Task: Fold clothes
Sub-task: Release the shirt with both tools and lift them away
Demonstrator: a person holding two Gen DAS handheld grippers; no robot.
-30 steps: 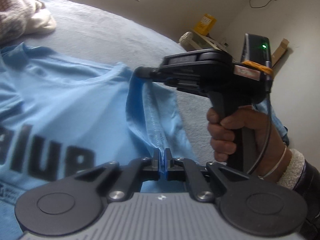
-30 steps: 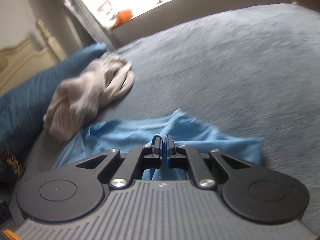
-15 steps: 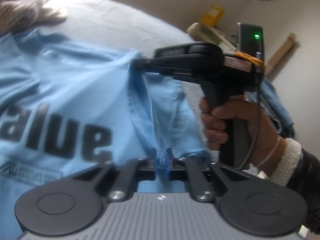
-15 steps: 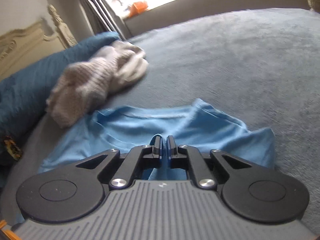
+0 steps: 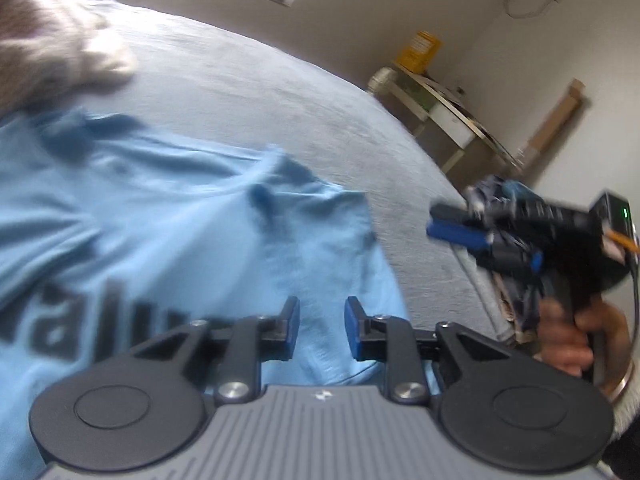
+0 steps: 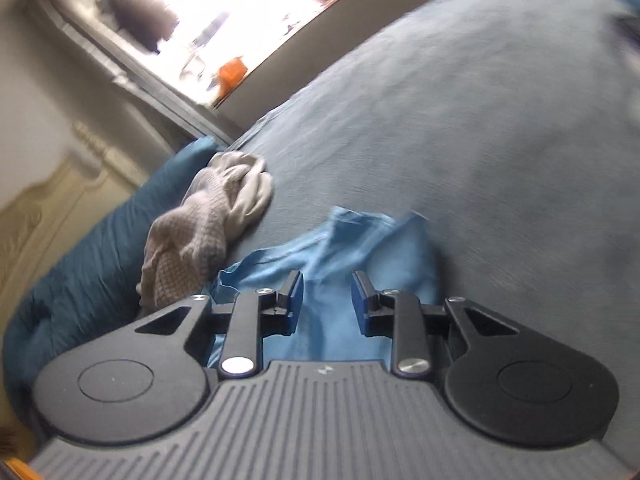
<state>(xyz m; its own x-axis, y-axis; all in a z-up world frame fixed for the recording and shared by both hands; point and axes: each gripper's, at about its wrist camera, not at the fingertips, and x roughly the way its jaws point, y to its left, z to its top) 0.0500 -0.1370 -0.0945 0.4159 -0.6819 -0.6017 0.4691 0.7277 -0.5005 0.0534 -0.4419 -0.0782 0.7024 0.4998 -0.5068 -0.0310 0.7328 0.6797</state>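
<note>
Daylight does all the work here, pouring in from the window, which is totally blown out to white in the right wrist view. The bed gets soft, even light with barely any hard shadows. Both views are smeared with motion blur: the right tool in the left wrist view is a streaky mess, and the knit garment up in the corner is mushy too. Heavy fisheye bending, with dark vignetted corners.
</note>
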